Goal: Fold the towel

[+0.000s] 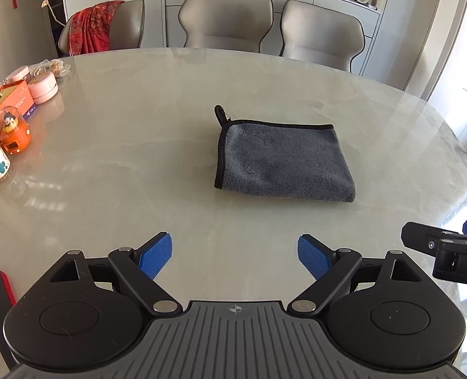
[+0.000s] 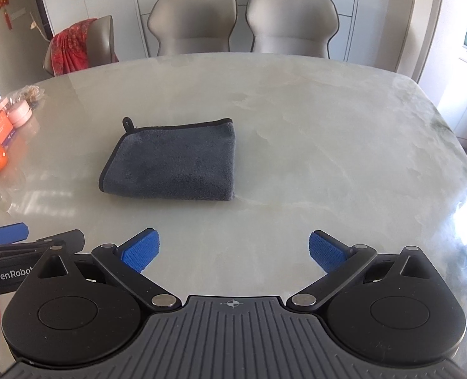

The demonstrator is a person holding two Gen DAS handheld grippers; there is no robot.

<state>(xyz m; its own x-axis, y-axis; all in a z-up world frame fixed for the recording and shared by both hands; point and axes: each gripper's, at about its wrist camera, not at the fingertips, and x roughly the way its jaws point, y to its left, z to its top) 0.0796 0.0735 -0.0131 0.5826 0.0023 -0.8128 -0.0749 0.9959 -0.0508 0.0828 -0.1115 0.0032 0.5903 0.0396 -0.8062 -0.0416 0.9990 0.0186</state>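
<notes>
Towel point(image 1: 284, 164) lies folded on the bench point(image 1: 138, 158); your left claw point(image 1: 234, 255) and right claw point(image 2: 234, 251) hang spread, holding nothing. Judge it done, or pinch the bound edge for another fold.

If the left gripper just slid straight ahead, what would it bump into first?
Probably the folded grey towel with black trim, lying slightly right of the open left gripper's centreline; only bare marble table lies before it.
</notes>
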